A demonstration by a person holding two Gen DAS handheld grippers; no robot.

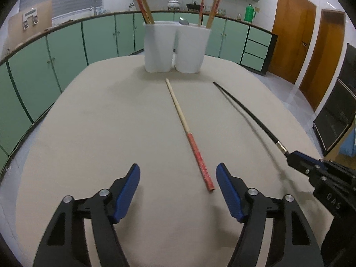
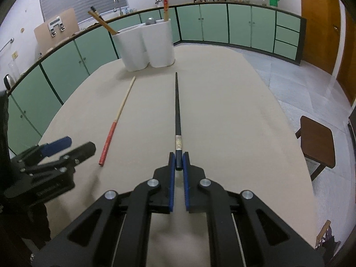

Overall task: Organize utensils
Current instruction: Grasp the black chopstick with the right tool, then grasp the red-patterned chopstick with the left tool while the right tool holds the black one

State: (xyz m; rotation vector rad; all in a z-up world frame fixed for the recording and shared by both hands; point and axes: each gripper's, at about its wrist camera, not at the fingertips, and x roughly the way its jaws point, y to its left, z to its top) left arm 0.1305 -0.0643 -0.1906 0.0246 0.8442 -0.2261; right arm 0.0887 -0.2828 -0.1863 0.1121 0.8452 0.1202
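Raised lettering on the right gripper (image 1: 291,158) body, blurred, possibly "DAS". Similar embossed marking on the left gripper (image 1: 178,178) housing, too smeared to read in the right wrist view.

Beige oval table (image 1: 100,122) in a kitchen: green cabinets (image 1: 66,51) under a dark-edged counter, white tiled walls, pale floor tiles, orange-brown doors (image 1: 291,33). On the counter, a white pot (image 1: 174,3), a black wok (image 1: 194,5), a green thermos (image 1: 249,13). Beside the table, a dark wooden stool (image 2: 317,140).

At the far end of the table, a white multi-compartment utensil holder (image 1: 175,46) with red-and-tan chopsticks upright or leaning in it and a spoon bowl just showing above the rim.

Flat on the table, a bamboo chopstick (image 1: 189,133), pale at the tip, red patterned wrap on the thick end, that end lying between the spread blue pads of the left gripper, untouched by either.

Clamped in the right gripper's closed pads, a black chopstick (image 2: 177,111) with a silver band near the handle, tip pointing toward the holder and raised off the table.
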